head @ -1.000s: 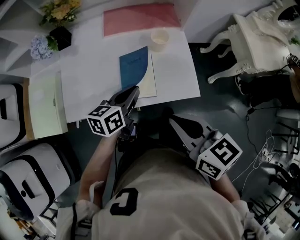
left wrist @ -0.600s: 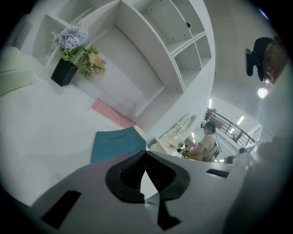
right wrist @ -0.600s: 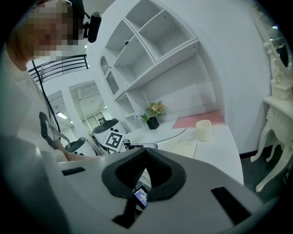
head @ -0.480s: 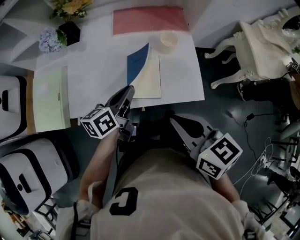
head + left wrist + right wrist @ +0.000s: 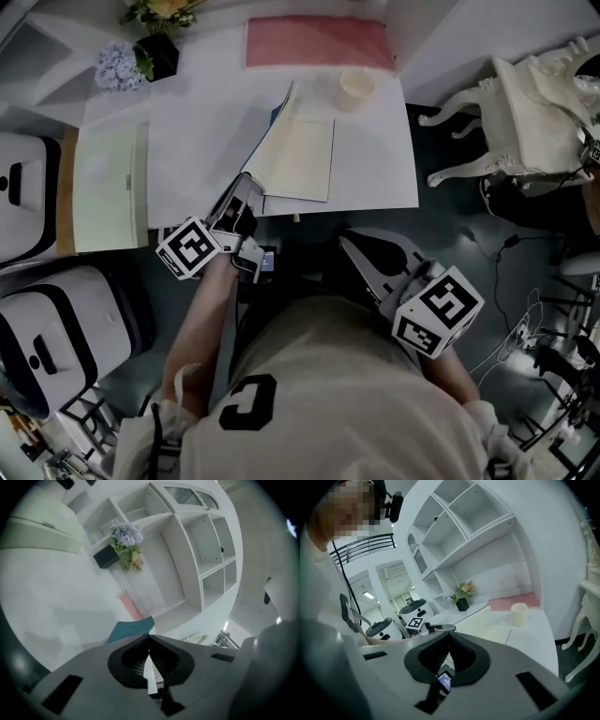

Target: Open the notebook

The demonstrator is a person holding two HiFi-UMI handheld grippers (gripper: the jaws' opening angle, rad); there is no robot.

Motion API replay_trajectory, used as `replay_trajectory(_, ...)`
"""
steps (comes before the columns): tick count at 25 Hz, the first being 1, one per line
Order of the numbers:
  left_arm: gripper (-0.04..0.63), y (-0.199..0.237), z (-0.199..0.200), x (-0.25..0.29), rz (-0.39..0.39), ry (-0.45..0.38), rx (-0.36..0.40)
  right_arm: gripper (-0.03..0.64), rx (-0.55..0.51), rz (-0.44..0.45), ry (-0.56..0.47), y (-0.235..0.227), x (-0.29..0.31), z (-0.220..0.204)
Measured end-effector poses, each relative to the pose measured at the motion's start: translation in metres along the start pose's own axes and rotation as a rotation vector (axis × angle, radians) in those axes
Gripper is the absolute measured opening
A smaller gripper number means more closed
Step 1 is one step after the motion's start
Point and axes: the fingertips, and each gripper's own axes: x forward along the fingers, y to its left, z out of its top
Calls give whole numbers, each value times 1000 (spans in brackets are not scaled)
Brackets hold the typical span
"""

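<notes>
Blue notebook cover [image 5: 129, 631] carries small unreadable print; shirt [image 5: 328, 375] shows "C".

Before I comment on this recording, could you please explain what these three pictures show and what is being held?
A person holds a two-jaw tool in each hand. One picture comes from a camera on the person's head, looking down; the other two come from cameras riding on the tools. On the white table lie a notebook, a cup, a pink sheet, a pale green folder and potted flowers. The left tool is shut on the notebook's cover, which stands lifted off the pages. The right tool is shut and empty, held back from the table.
</notes>
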Motion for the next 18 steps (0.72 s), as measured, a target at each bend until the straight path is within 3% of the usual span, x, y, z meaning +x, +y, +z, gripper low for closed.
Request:
replay_trajectory(7, 14, 24, 10, -17, 53, -52, -46, 20, -7, 16, 13, 4, 9, -1)
replay_trajectory(18, 14, 56, 33, -34, 147, -97, -26, 20, -23, 79, 44, 16, 32, 1)
